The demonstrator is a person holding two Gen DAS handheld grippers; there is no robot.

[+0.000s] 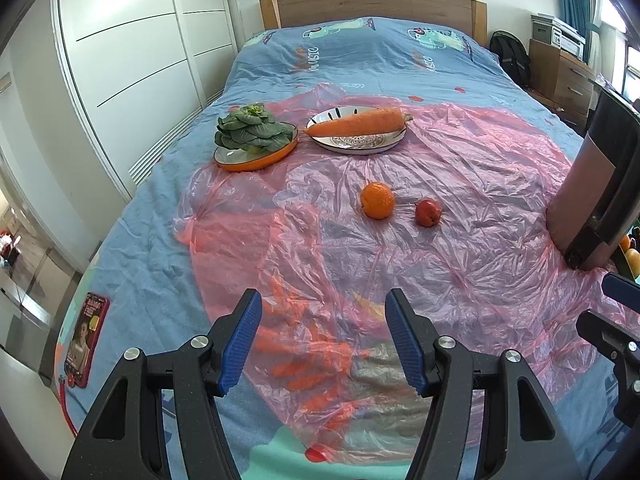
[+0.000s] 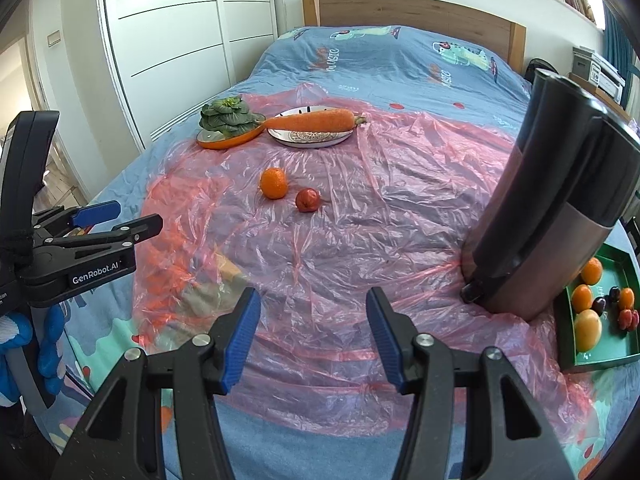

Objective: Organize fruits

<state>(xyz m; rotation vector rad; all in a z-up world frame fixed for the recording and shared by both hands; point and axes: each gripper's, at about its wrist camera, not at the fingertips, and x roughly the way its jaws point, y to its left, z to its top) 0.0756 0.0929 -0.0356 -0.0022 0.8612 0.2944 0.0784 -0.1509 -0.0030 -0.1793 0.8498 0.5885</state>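
An orange (image 1: 377,200) (image 2: 274,183) and a small red fruit (image 1: 428,212) (image 2: 307,199) lie side by side on the pink plastic sheet (image 1: 460,248) (image 2: 360,232) on the bed. A green tray (image 2: 624,354) at the right holds several fruits. My left gripper (image 1: 323,338) is open and empty, low over the sheet, well short of the orange; it also shows in the right wrist view (image 2: 116,216). My right gripper (image 2: 314,334) is open and empty over the sheet's near part.
A carrot (image 1: 356,123) (image 2: 310,121) lies on a white plate (image 1: 376,145). Leafy greens (image 1: 250,128) (image 2: 226,117) sit on an orange plate (image 1: 256,162). A tall dark flask (image 1: 596,184) (image 2: 548,200) stands beside the tray. A red booklet (image 1: 86,340) lies at the bed's left edge.
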